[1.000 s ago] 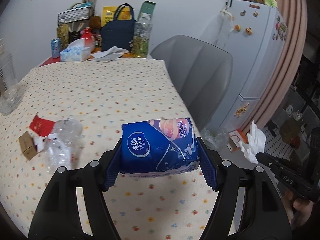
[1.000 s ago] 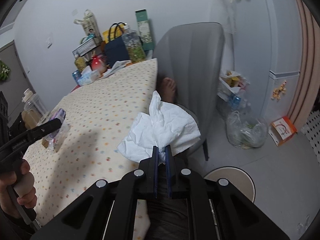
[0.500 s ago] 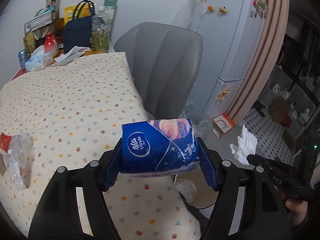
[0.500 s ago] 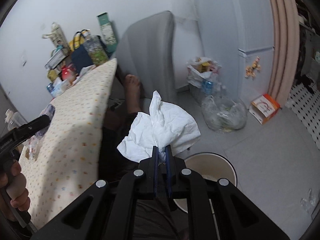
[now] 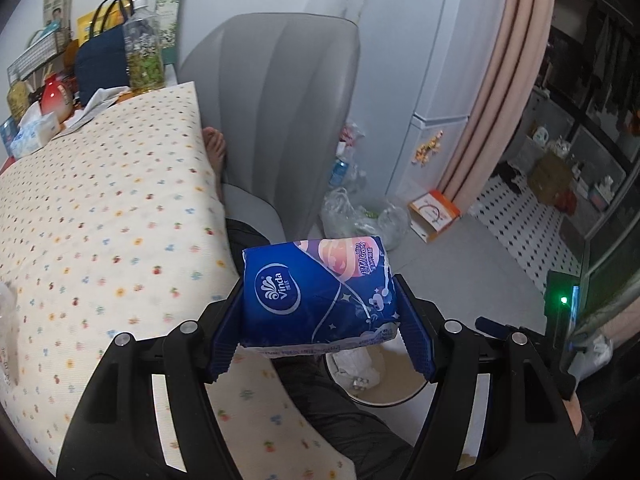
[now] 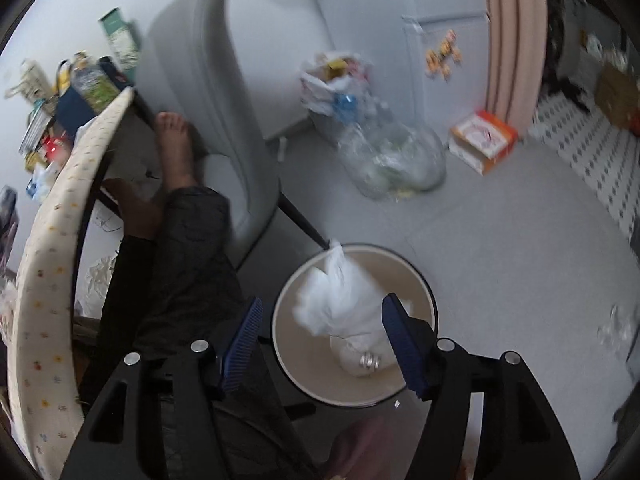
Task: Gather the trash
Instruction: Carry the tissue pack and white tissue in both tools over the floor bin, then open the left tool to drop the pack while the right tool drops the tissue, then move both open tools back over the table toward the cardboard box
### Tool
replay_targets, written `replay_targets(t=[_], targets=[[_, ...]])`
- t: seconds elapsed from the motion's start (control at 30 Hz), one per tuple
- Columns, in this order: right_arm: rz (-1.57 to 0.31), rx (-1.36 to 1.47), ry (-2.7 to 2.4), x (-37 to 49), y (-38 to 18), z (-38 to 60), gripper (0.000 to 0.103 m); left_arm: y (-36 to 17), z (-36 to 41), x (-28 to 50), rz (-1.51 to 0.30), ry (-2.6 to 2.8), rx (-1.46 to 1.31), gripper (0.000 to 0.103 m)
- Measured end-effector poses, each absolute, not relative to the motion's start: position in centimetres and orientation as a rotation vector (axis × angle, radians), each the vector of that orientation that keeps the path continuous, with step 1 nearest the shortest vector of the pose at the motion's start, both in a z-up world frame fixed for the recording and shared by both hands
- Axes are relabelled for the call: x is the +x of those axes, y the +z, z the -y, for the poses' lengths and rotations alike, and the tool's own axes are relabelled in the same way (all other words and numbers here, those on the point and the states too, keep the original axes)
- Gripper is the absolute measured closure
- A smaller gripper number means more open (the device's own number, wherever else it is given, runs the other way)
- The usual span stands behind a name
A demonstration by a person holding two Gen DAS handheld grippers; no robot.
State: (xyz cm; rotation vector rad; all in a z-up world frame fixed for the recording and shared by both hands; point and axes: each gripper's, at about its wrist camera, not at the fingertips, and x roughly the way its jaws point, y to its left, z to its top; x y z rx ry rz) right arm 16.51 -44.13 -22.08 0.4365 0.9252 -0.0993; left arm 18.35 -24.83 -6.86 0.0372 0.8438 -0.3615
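My left gripper (image 5: 320, 332) is shut on a blue Vinda tissue pack (image 5: 316, 296) and holds it in the air past the table's edge. The round bin (image 5: 404, 396) on the floor shows just below and beyond the pack. My right gripper (image 6: 320, 340) is open, right above the bin (image 6: 288, 360). The white crumpled tissue (image 6: 340, 300) is loose between the open fingers and falling into the bin, blurred. Other trash (image 6: 360, 356) lies in the bin.
The table with the dotted cloth (image 5: 100, 220) is on the left, a grey chair (image 5: 272, 100) behind it. The person's legs and bare foot (image 6: 176, 148) are under the table. Plastic bags of waste (image 6: 392, 160) and an orange box (image 6: 484, 140) stand by the fridge (image 5: 432, 60).
Both grippers swung right, off the table toward the bin. My right gripper opened and let go of the white tissue, which now drops into the bin. The left still holds the pack.
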Motion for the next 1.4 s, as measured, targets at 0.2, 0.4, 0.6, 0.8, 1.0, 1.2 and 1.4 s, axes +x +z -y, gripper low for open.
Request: replay_targets(t=[0.2,0.4,0.6,0.8,1.0,1.2,1.4], targets=[[-0.882,0.461,-0.148,15.5,-21.3,46.6,0.030,-7.7,26.8,18.6,-0.873,-0.387,0.054,0.034],[-0.817,0.465,-0.172,14.2,-19.2,48.5,0.026,-8.0,30.1,18.4,-0.892,-0.449,0.084,0.033],[-0.764,0.466,-0.213,12.9,-17.4,50.2,0.025,-8.2,34.3,18.2,-0.919,-0.555,0.118,0.012],[-0.745,0.474,-0.225,12.0,-16.8,51.0,0.025,-8.1,34.3,17.9,-0.900,-0.535,0.115,0.006],[-0.755,0.468,-0.189,12.7,-16.9,49.6,0.025,-7.2,30.9,18.4,-0.887,-0.479,0.058,0.006],[-0.739,0.424,-0.148,13.0,-15.7,47.1,0.018,-6.3,25.5,18.3,-0.862,-0.395,-0.025,0.006],[-0.720,0.391,-0.097,13.4,-14.2,44.3,0.010,-5.2,19.7,17.8,-0.819,-0.295,-0.094,0.006]])
